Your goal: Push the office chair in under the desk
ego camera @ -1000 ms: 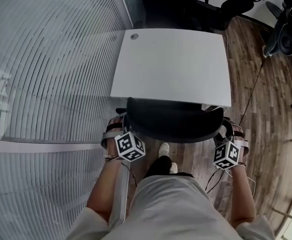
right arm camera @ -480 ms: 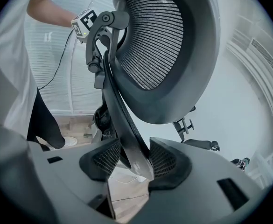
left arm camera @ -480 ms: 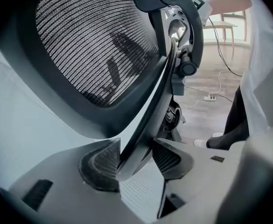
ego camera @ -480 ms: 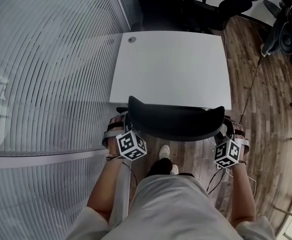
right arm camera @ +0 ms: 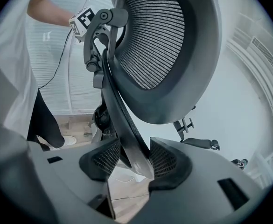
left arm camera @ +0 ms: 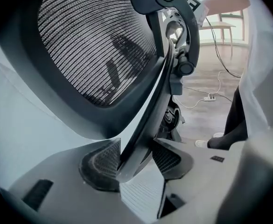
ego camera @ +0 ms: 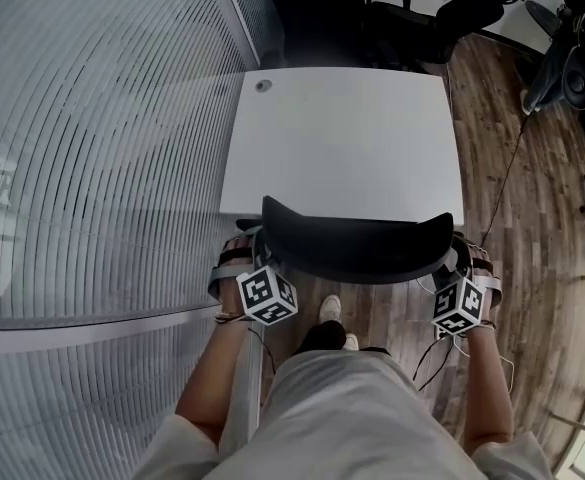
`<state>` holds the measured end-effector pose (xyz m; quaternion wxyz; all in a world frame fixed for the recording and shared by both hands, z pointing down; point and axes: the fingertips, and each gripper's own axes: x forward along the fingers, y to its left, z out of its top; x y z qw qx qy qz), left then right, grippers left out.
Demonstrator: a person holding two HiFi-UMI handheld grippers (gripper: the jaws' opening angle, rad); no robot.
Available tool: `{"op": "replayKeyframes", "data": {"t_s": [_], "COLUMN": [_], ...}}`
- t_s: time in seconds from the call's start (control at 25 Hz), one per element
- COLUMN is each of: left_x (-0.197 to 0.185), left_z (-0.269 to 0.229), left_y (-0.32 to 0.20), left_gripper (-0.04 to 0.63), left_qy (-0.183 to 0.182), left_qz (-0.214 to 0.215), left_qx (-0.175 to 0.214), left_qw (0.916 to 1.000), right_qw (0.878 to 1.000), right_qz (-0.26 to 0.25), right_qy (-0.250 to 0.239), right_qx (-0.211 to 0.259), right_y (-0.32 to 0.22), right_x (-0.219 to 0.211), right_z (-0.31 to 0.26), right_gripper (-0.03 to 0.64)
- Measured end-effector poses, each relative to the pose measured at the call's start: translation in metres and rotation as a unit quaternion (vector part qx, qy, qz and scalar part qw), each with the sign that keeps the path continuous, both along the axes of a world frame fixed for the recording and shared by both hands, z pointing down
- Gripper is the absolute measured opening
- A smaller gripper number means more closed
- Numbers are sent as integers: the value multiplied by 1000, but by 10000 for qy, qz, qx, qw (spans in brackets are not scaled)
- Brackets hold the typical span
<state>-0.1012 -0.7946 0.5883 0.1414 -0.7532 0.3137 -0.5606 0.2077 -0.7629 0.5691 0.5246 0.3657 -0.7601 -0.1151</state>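
The step in hand is the push itself, and it seems to be near its end. The chair (ego camera: pixel 352 243) stands at the near edge of the counter (ego camera: pixel 342 138), about in the middle of that edge. In the head view the curved top of its back covers a strip of the white counter top, so the seat is most likely under the counter already, though the back hides the seat itself. The left claw (left arm camera: pixel 135 164) is closed on the side rim of the chair's back: in the left gripper view the dark rim passes between the two ribbed pads (left arm camera: pixel 99 160) and both press on it. The right claw (right arm camera: pixel 135 160) is closed in the same manner on the opposite rim. Both claws are on the near side of the counter, one at each end of the back. The person's shoe (ego camera: pixel 329 305) is on the wooden floor (ego camera: pixel 512 228) just behind the chair, farther from the counter. A striped glass wall (ego camera: pixel 92 168) runs along the left side of the counter, and other dark chairs (ego camera: pixel 322 8) stand at its far side. The next move probably calls for only a short, straight push toward the counter, with equal force from both claws so that the chair does not swivel, and with a stop before the back touches the counter's edge. After that both claws can open and come away.
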Motion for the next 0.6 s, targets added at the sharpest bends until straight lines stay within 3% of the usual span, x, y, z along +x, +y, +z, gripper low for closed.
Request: {"op": "replayKeyframes", "data": {"t_s": [0.36,0.6], "left_x": [0,2], "left_z": [-1,-11], "left_y": [0,12], "left_gripper": [218,218], "left_qy": [-38,309], "left_qz": [1,-84], "left_qx": [-75,-89], "left_qw": [10000,9994], "right_qw": [10000,9991], "right_qz": [-68,109], "right_qy": [-42,-403], "right_qx": [29,15], "right_y": [-1,6], "right_x": [0,-2], "right_z": [-1,-12], "right_gripper": [210,215]}}
